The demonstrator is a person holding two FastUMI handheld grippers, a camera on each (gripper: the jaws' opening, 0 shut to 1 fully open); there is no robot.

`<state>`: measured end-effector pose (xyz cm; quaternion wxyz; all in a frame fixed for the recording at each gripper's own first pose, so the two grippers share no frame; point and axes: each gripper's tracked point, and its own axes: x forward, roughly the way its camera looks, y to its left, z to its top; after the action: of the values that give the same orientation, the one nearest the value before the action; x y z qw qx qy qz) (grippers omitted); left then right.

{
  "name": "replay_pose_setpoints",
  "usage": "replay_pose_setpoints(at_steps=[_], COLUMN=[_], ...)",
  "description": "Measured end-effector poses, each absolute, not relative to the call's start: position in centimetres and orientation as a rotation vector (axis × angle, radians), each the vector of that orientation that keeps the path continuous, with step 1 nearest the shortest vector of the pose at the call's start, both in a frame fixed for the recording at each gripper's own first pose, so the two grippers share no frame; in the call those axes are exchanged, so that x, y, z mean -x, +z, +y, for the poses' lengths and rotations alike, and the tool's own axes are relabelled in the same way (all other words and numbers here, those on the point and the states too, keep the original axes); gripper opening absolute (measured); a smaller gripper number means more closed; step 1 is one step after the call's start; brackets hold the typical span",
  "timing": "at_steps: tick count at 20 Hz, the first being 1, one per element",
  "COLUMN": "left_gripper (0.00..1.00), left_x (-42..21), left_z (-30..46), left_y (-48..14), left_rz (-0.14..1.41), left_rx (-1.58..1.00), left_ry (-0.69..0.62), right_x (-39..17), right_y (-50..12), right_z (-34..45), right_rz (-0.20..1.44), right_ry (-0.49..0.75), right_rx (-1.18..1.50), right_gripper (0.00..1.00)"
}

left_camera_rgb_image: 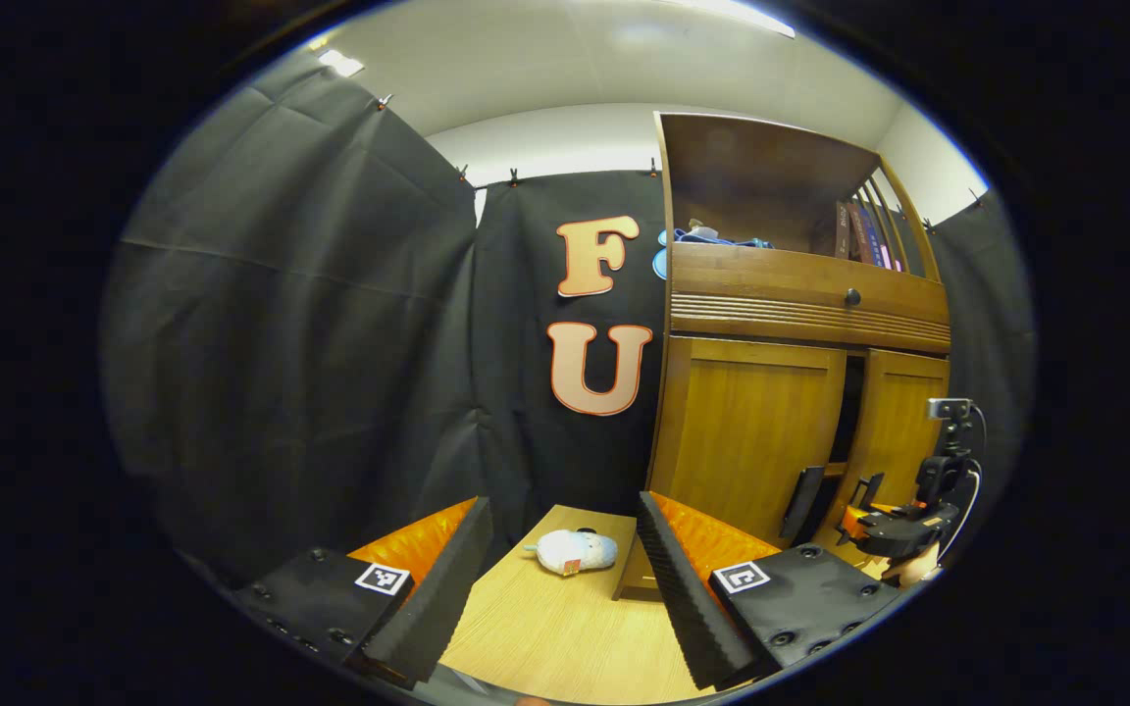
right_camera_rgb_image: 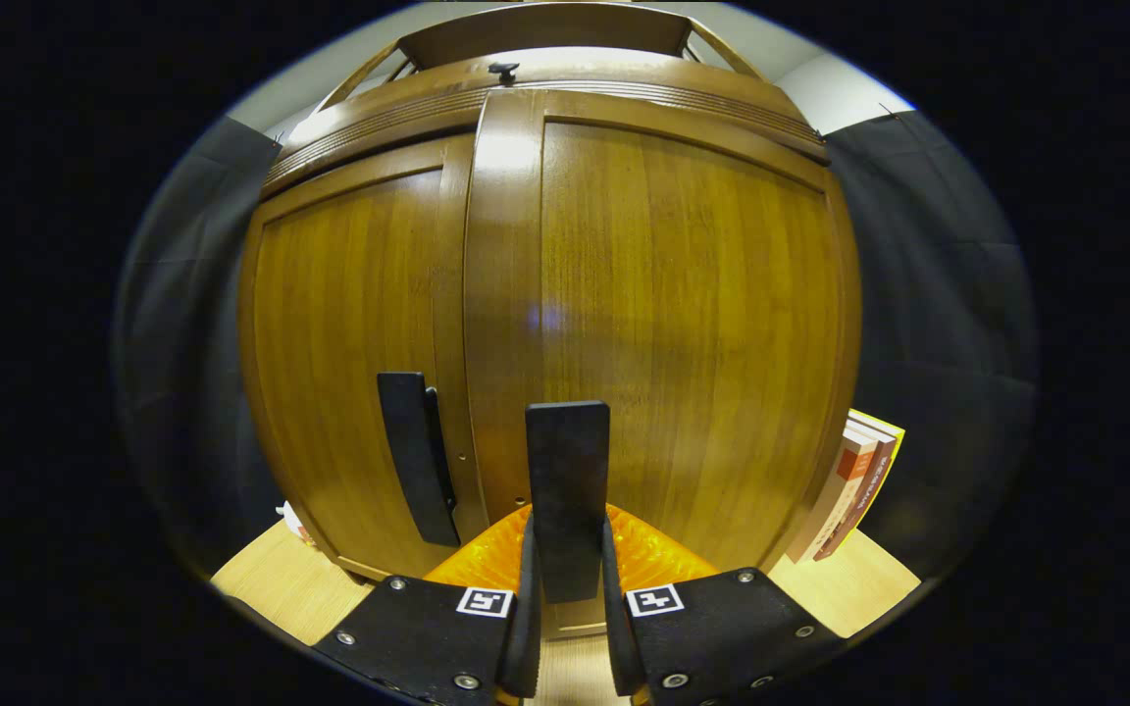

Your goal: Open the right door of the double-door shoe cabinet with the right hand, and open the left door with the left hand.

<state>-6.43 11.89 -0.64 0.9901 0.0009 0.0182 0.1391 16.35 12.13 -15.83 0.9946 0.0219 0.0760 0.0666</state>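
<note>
While right hand-held gripper point(right_camera_rgb_image: 566, 588) clamps right door handle point(right_camera_rgb_image: 567, 495), left hand-held gripper point(left_camera_rgb_image: 565, 579) wide; two doors.

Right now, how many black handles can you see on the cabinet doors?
2. The left door's handle hangs free beside the centre seam; the right door's handle is clamped between the right gripper fingers. None seems hidden.
</note>
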Motion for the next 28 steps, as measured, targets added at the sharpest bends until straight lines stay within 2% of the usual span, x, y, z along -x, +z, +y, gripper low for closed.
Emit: replay_pose_setpoints(at_steps=[2,3,4,5,9,10,13,20,28], left_gripper=[0.96,0.94,0.96,0.94,0.94,0.99,0.94,0.96,0.94], left_x=[6.4,6.3,6.1,5.8,4.4,4.0,2.9,0.8,-0.8], left_z=[12.4,12.5,12.3,12.0,10.5,9.9,8.3,3.5,-1.4], left_y=[-0.6,-0.6,-0.6,-0.4,0.1,0.1,0.2,-0.4,-1.4], left_rz=[0.034,0.032,0.028,0.027,0.014,0.008,0.007,0.005,0.015], left_rx=[0.003,0.002,-0.001,-0.005,-0.020,-0.018,-0.021,-0.021,-0.009], left_ry=[0.287,0.287,0.283,0.276,0.240,0.223,0.179,0.072,-0.020], right_x=[-14.4,-13.6,-12.9,-12.3,-9.7,-9.2,-7.6,-5.6,-3.4], right_y=[-15.9,-15.9,-15.8,-15.9,-16.1,-16.1,-16.2,-15.8,-15.9], right_z=[11.1,10.6,10.0,9.5,7.2,6.8,4.9,1.8,-3.8], right_rz=[0.161,0.163,0.167,0.173,0.184,0.184,0.200,0.227,0.245], right_ry=[0.149,0.160,0.168,0.173,0.156,0.146,0.117,0.061,-0.025], right_rx=[-0.065,-0.067,-0.068,-0.069,-0.065,-0.059,-0.052,-0.067,-0.064], right_gripper=[0.28,0.28,0.28,0.28,0.28,0.28,0.27,0.22,0.07])
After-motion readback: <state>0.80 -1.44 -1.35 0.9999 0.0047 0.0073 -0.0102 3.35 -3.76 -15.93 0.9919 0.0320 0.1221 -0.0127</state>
